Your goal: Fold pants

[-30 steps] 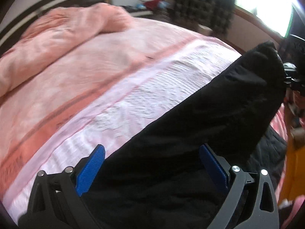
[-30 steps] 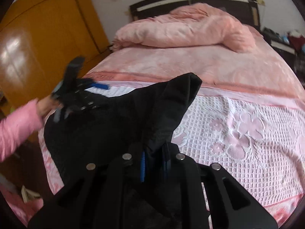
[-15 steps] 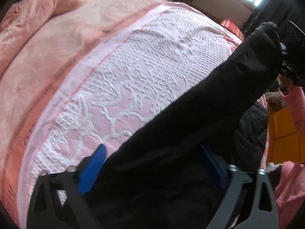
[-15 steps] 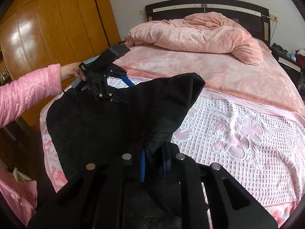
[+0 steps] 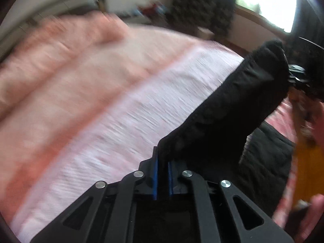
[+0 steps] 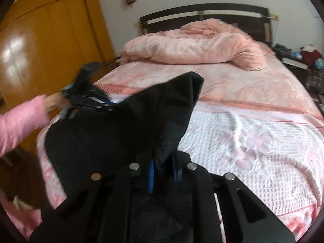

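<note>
The black pants point(image 6: 125, 129) hang lifted over the near left part of the pink bed point(image 6: 253, 141). My right gripper point(image 6: 164, 172) is shut on a raised fold of them. My left gripper point(image 5: 162, 174) is shut on another edge of the pants point(image 5: 232, 113); it also shows in the right wrist view point(image 6: 91, 101), held by a hand in a pink sleeve. In the blurred left wrist view the cloth stretches up to the right gripper point(image 5: 297, 77) at the far right.
A crumpled pink duvet point(image 6: 194, 44) lies by the dark headboard point(image 6: 202, 14). An orange wooden wardrobe point(image 6: 44, 46) stands left of the bed. A cluttered nightstand point(image 6: 303, 56) is at the right, and a bright window point(image 5: 269, 2) shows in the left wrist view.
My left gripper has shut on the pants; its jaws were wide open before. The left hand has swung, blurring its view. The right gripper keeps its hold.
</note>
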Demonstrator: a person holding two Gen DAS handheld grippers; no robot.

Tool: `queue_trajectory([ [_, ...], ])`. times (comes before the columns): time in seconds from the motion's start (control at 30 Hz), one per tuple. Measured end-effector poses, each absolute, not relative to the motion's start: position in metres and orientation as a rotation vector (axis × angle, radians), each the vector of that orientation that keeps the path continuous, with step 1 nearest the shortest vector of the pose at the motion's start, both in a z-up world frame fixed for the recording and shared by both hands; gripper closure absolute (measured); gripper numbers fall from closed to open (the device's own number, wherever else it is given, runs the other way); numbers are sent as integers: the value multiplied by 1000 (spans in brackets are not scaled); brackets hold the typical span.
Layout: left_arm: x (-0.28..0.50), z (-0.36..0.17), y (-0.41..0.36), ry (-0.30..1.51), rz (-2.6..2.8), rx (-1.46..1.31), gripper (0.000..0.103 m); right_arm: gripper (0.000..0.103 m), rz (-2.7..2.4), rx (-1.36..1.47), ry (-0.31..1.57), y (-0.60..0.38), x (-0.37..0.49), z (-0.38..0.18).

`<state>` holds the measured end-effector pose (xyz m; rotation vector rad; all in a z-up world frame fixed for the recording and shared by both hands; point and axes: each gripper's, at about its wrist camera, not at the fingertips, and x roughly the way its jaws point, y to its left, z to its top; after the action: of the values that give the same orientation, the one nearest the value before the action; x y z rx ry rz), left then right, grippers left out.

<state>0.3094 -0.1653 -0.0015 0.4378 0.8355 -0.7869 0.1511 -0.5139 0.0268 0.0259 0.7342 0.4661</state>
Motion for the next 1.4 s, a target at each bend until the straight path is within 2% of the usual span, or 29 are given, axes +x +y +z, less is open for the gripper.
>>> queue_trajectory([
  [0.1,275,30,-163,623,-526,468,96,85,368,-47,686,-500,159,23],
  [0.17,243,27,-170,534,-441,550,96,85,299,-89,686,-496,163,8],
  [0.33,165,-24,-182,564,-477,619,96,88,267,-60,812,-509,146,-47],
  [0.57,60,-38,-173,481,-593,645,96,90,296,71,840,-534,68,-65],
  [0.8,2,-76,-192,608,-727,654,96,89,241,97,980,-544,23,-94],
  [0.9,-2,-95,-192,671,-729,621,95,86,211,99,1037,-545,6,-104],
  [1.0,0,-105,-189,706,-717,580,95,71,138,28,1085,-548,-15,-105],
  [1.17,5,-106,-185,711,-712,534,94,72,-10,24,1101,-572,-30,-86],
  [1.3,7,-110,-182,727,-716,517,94,71,-43,88,1020,-567,-33,-51],
  [1.37,3,-113,-183,726,-713,524,94,65,60,176,969,-544,-26,-35],
  [1.4,1,-115,-182,728,-711,522,94,57,108,206,970,-530,-20,-33],
])
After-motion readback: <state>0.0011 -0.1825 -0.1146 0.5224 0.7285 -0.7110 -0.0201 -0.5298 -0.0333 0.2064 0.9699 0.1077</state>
